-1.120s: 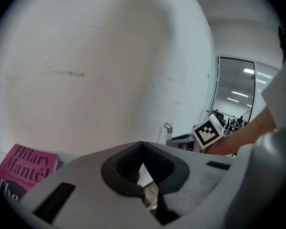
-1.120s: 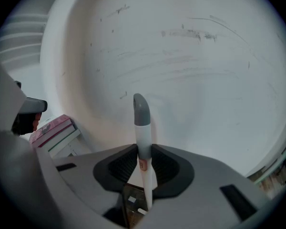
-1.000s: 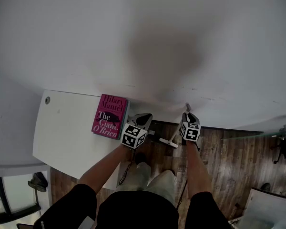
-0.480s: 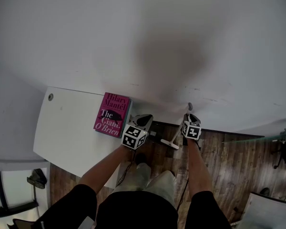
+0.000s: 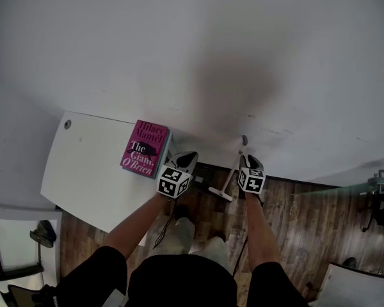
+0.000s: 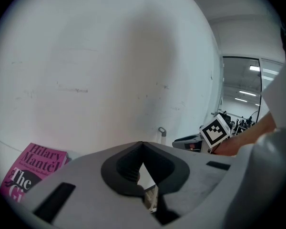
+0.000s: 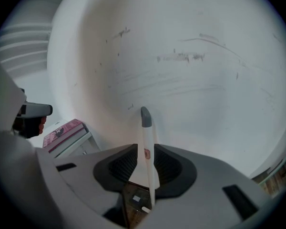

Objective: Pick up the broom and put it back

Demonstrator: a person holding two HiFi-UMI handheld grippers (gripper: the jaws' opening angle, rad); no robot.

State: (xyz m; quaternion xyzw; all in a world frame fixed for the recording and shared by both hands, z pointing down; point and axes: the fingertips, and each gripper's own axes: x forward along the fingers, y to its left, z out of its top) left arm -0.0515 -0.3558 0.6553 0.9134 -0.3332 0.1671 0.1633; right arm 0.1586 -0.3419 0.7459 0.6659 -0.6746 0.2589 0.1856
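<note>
White plastic with a grey cap on top: the broom (image 5: 232, 170) is a slim stick pinched in the right tongs (image 5: 248, 161), whose pads press on the handle from both sides below the cap. It stands to the right of the pink book (image 5: 144, 148), well apart from it. It leans so that the cap tips up toward the white wall (image 5: 192, 56) while its short lower end hangs over the wooden floor (image 5: 307, 216). Whether the cap touches the wall I cannot tell. The left tongs (image 5: 189, 157) are pressed together with nothing in them. Their tips sit just off the book's right edge, between the book and the broom. The book lies flat on the white table (image 5: 83, 178), at the end of it by the wall. Both of the person's forearms reach forward from below and to the right of the book.
</note>
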